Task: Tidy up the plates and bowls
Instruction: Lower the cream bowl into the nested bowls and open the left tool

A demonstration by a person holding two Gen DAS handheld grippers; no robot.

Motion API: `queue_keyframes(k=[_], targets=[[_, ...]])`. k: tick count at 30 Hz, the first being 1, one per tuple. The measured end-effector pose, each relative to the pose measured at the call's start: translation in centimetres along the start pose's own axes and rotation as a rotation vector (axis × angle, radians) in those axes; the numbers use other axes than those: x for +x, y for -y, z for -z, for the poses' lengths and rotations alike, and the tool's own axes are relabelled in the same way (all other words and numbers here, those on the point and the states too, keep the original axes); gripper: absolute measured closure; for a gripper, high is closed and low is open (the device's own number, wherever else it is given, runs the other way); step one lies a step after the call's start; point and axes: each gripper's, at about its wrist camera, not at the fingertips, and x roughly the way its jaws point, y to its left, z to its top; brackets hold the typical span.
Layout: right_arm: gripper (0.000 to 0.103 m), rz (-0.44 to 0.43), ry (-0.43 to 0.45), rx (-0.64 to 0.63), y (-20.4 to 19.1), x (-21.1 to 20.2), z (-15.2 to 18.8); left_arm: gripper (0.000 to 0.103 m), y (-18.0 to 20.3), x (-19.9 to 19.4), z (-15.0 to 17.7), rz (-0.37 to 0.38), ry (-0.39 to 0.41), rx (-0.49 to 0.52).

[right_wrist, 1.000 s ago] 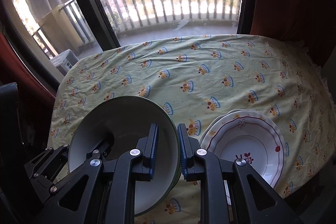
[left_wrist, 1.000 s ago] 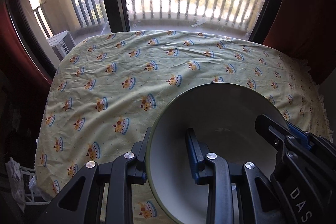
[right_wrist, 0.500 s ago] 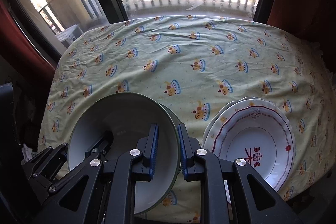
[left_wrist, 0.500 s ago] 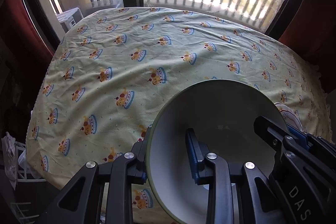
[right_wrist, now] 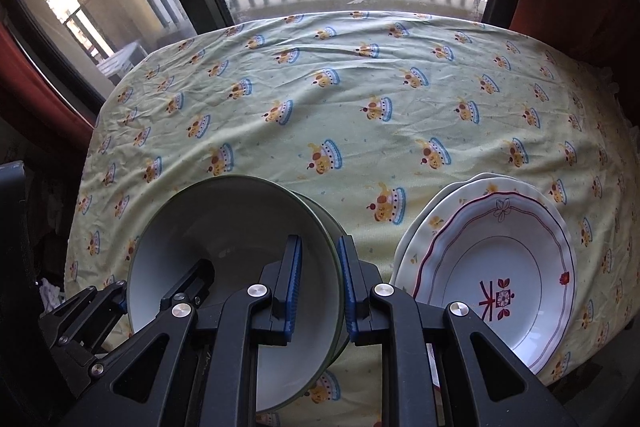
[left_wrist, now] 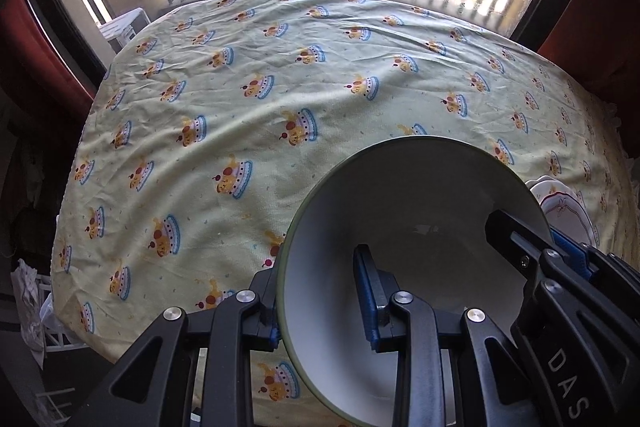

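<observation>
**Bowl lifted, tablecloth dropping away**

I have both claws clamped on one bowl [left_wrist: 404,227]: the left claw [left_wrist: 320,301] pinches its left rim, the right claw [right_wrist: 319,281] its right rim. Over the last second the tablecloth [left_wrist: 240,99] has dropped away beneath. A second green rim shows just beyond my right claw; plates [right_wrist: 492,267] sit to its right. I judge the bowl is in transit for stacking.

Glossy glazed bowl [left_wrist: 404,211], creased cotton tablecloth [left_wrist: 240,115], shiny plate [right_wrist: 500,267]
</observation>
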Motion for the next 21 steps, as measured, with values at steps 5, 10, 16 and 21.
queue_keyframes(k=[5, 10, 16, 21], targets=[[0.081, -0.004, 0.014, 0.024, 0.2, -0.3, 0.5, 0.072, 0.1, 0.5, 0.5, 0.021, -0.018, 0.03], [0.081, 0.054, 0.037, 0.036, -0.2, -1.0, 1.3, 0.07, 0.5, 1.0, 0.9, 0.063, -0.035, 0.066], [0.081, 0.106, 0.053, 0.062, -0.1, -1.1, 1.9, 0.071, 0.7, 1.5, 0.9, 0.08, -0.03, 0.12], [0.084, 0.139, 0.077, 0.083, -0.3, -0.7, 1.9, 0.071, 0.3, 1.9, 0.5, 0.09, -0.025, 0.137]])
